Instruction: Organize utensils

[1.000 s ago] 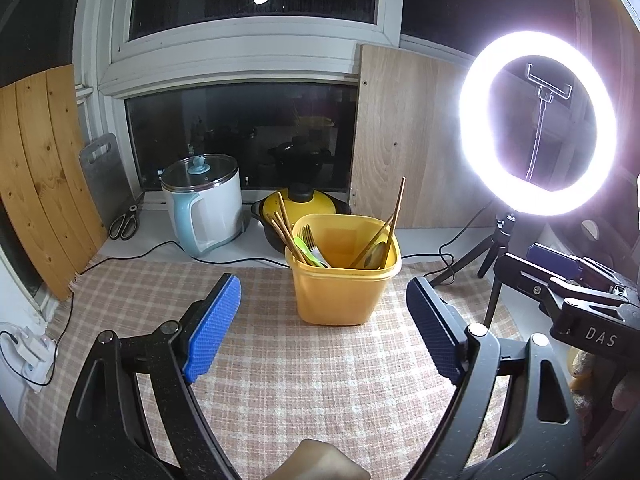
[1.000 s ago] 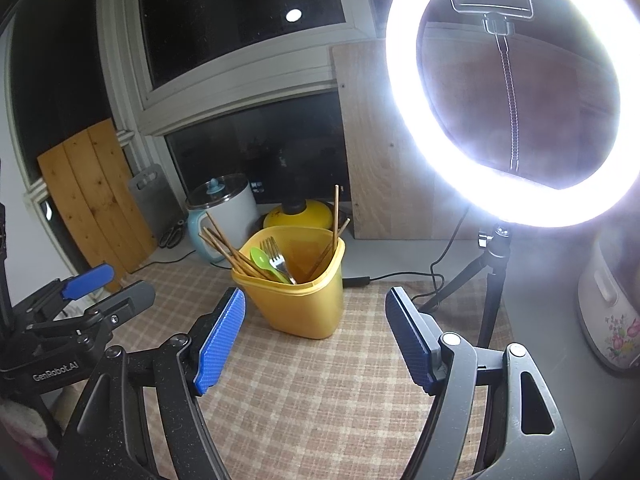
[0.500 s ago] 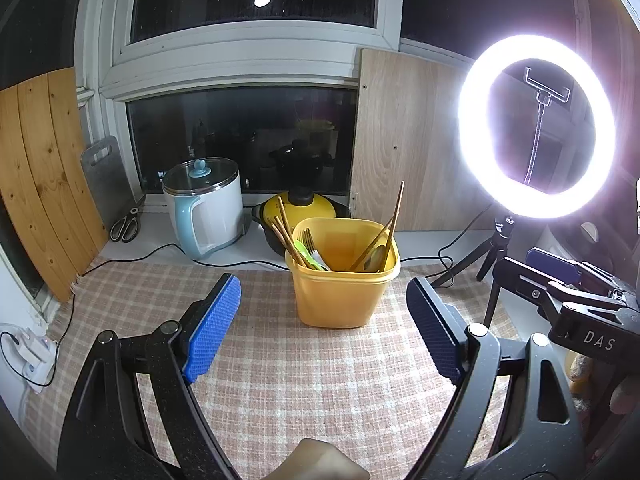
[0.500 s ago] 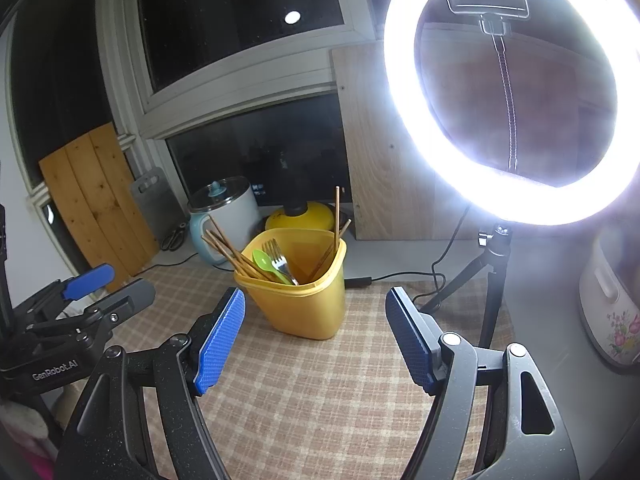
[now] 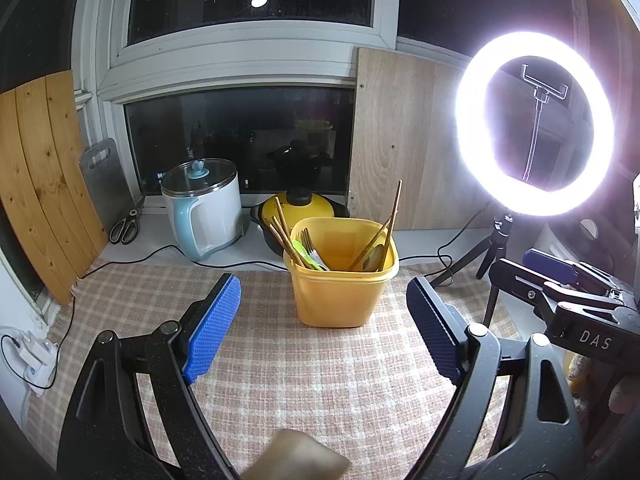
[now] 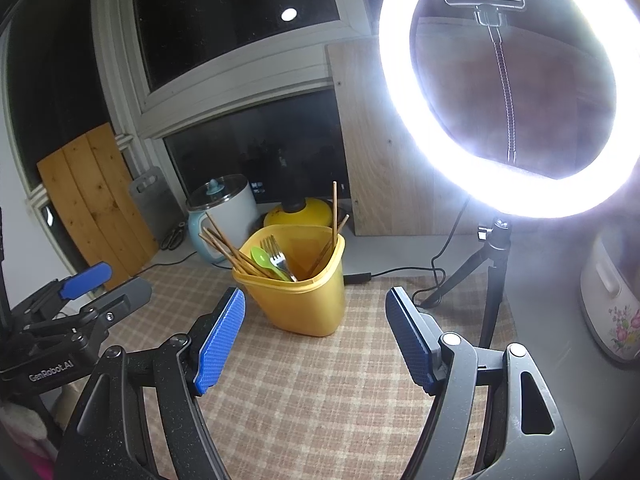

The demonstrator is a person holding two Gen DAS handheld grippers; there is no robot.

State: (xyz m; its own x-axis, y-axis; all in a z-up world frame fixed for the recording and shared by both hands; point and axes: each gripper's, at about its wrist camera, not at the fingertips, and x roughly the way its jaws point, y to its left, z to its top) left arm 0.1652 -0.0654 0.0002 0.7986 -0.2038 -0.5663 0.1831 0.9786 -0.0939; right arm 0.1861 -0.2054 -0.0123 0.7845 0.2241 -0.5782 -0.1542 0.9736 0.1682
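A yellow plastic tub [image 5: 340, 292] [image 6: 300, 300] stands on the checked cloth. It holds several wooden chopsticks [image 5: 286, 236] [image 6: 228, 250], a metal fork [image 6: 276, 254], a green spoon [image 6: 262, 258] and more chopsticks [image 5: 394, 216] leaning at its right side. My left gripper [image 5: 324, 320] hovers short of the tub, open, with nothing between its blue pads. My right gripper [image 6: 316, 328] is likewise open and empty, just in front of the tub. Each gripper shows at the edge of the other's view.
A lit ring light [image 5: 536, 124] [image 6: 508, 88] on a small tripod [image 6: 492, 272] stands at the right, its cable across the cloth. Behind the tub are a white kettle [image 5: 204, 208], a yellow pot [image 5: 298, 206], scissors [image 5: 126, 226] and wooden boards. A rice cooker [image 6: 612, 300] sits far right.
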